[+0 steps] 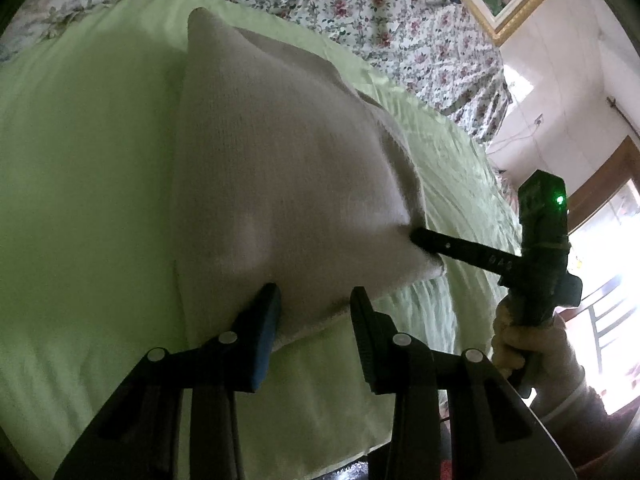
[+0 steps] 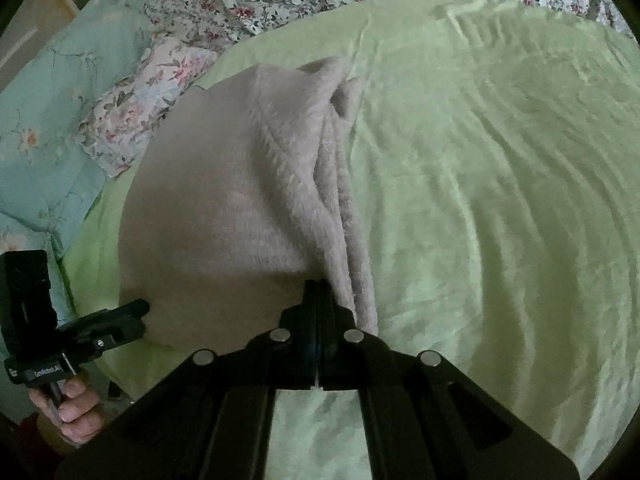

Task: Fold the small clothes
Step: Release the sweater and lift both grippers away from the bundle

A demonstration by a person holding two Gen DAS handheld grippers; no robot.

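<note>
The fleecy garment (image 2: 224, 216) looks soft, light and floppy. Right gripper (image 2: 316, 292) pinches its 6 o'clock edge; left gripper (image 1: 316, 300), jaws spread, straddles the hem, a fair hold.

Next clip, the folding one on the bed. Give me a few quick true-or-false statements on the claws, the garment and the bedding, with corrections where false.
1. The right claw is shut on the white garment. True.
2. The left claw is clamped shut. False: its jaws stand apart, with the garment's near edge between them.
3. The garment lies on a green sheet. True.
4. The garment is dark blue. False: it is off-white and fuzzy.
5. Floral bedding lies beyond the sheet. True.
</note>
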